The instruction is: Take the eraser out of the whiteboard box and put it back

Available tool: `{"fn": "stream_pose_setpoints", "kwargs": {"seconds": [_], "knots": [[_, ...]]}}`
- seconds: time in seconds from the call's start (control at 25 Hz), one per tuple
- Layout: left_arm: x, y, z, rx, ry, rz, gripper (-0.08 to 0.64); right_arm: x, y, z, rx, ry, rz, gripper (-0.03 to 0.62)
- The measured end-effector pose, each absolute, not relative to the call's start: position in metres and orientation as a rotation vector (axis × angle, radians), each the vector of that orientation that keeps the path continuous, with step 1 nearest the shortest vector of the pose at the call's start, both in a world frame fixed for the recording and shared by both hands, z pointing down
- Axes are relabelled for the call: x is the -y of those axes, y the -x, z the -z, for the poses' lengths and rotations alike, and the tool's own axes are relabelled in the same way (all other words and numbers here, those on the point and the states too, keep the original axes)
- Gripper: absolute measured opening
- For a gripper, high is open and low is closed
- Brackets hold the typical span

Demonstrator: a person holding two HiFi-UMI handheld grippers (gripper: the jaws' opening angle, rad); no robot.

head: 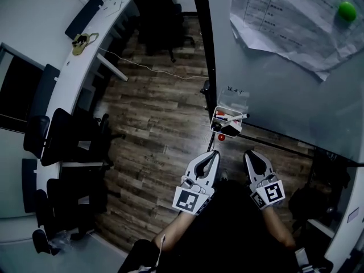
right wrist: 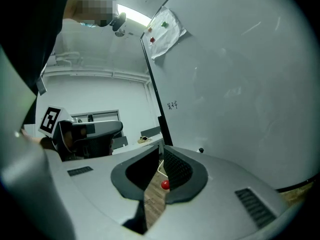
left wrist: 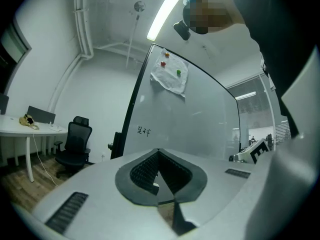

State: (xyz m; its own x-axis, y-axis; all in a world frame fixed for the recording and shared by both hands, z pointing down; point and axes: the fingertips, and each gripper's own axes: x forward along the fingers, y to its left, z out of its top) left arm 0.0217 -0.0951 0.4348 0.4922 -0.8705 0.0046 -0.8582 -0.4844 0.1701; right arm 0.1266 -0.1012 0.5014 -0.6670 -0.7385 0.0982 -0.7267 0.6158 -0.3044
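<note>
A clear whiteboard box [head: 229,114] hangs on the lower part of the whiteboard [head: 284,90]. It holds markers and a dark block [head: 230,131] at its near end, which may be the eraser. A small red ball [head: 222,137] sits just below the box and shows through the right jaws [right wrist: 164,185]. My left gripper [head: 215,154] and right gripper [head: 249,154] are side by side below the box, apart from it, pointing toward the board. Both are shut with nothing between the jaws, as the left gripper view [left wrist: 158,151] and the right gripper view [right wrist: 161,146] show.
Papers [head: 290,21] are pinned to the board with a green magnet [head: 346,11]. The board's dark frame post [head: 203,50] runs down to the wooden floor [head: 153,124]. A long white desk [head: 74,78] with black office chairs [head: 68,135] stands at left, and a cable [head: 148,68] trails across the floor.
</note>
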Motion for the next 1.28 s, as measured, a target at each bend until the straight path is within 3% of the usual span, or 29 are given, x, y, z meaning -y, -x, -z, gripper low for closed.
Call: {"fn": "stream_pose_setpoints", "kwargs": {"seconds": [0.12,0.28,0.44,1.28], "knots": [[0.103,-0.024,-0.437,1.523,-2.556,0.117,0.006,0.111,-0.126,-0.510,-2.823,1.227,0.527,0.026],[0.107,-0.020,-0.446,1.534,-2.542,0.046,0.006,0.121,-0.116,-0.523,-2.882,1.175,0.549,0.117],[0.116,-0.015,-0.445,1.538,-2.562,0.098,0.006,0.137,-0.110,-0.539,-2.941,1.178,0.502,0.160],[0.139,-0.007,-0.457,1.512,-2.521,0.122,0.006,0.190,-0.081,-0.569,-3.073,1.162,0.452,0.201]]}}
